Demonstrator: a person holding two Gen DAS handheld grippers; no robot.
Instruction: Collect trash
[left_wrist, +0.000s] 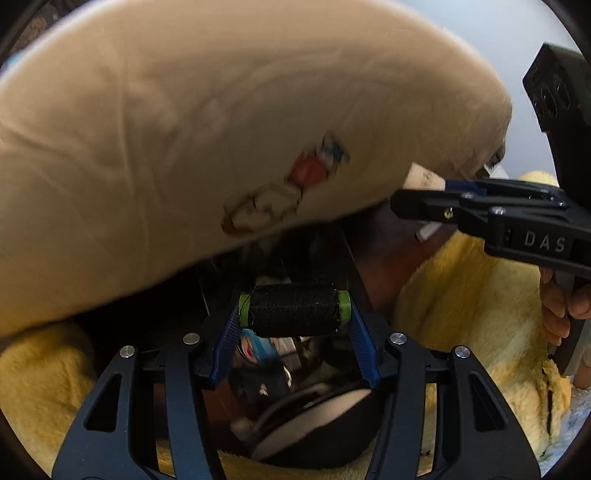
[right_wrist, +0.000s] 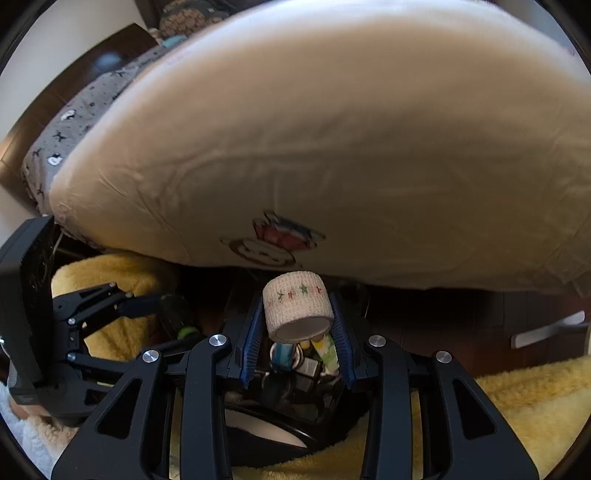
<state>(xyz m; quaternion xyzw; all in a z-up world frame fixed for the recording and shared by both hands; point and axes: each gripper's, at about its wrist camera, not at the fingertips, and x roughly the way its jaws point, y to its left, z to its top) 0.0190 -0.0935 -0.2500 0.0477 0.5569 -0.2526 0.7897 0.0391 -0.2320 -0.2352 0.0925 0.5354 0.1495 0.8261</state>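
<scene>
In the left wrist view my left gripper (left_wrist: 293, 314) is shut on a spool of black thread (left_wrist: 295, 308) with green ends, held crosswise between the blue pads. In the right wrist view my right gripper (right_wrist: 297, 314) is shut on a beige bandage roll (right_wrist: 297, 306) printed with small stars. Both hang over a dark open container (left_wrist: 332, 432) holding several small colourful bits (right_wrist: 295, 358). The right gripper (left_wrist: 417, 192) shows at the right of the left view with the roll (left_wrist: 421, 177) at its tips. The left gripper (right_wrist: 173, 314) shows at the left of the right view.
A big beige pillow (left_wrist: 184, 129) with a cartoon print bulges over the far side of the container. A yellow fluffy blanket (left_wrist: 461, 314) lies around it. A grey patterned cushion (right_wrist: 81, 122) sits behind the pillow. A hand (left_wrist: 561, 306) grips the right tool's handle.
</scene>
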